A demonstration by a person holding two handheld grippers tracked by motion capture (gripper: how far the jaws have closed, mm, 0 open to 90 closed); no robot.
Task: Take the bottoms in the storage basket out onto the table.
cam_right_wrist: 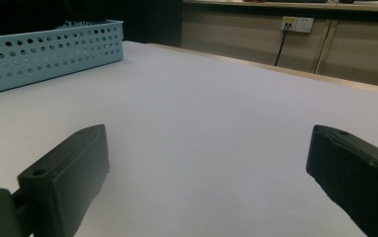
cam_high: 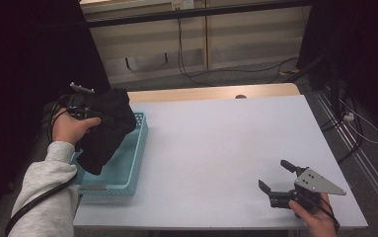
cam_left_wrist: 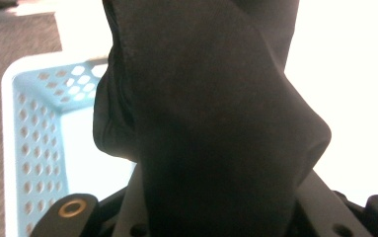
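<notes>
A black cloth (cam_high: 106,129) hangs bunched above a light blue perforated basket (cam_high: 138,148) at the table's left edge. My left gripper (cam_high: 94,115) is shut on the cloth's upper part, with its fingertips buried in the fabric. In the left gripper view the black cloth (cam_left_wrist: 206,123) rises between the jaws and hides most of the basket (cam_left_wrist: 23,138) below. My right gripper (cam_high: 274,174) rests low at the table's front right, open and holding nothing. In its own view the right gripper (cam_right_wrist: 207,133) has its jaws wide apart over bare table, with the basket (cam_right_wrist: 53,49) far off.
The white table (cam_high: 216,138) has a wooden strip along its far edge. Beyond it are a wall panel, a socket (cam_right_wrist: 297,23) and cables on the floor. Dark curtains stand at both sides.
</notes>
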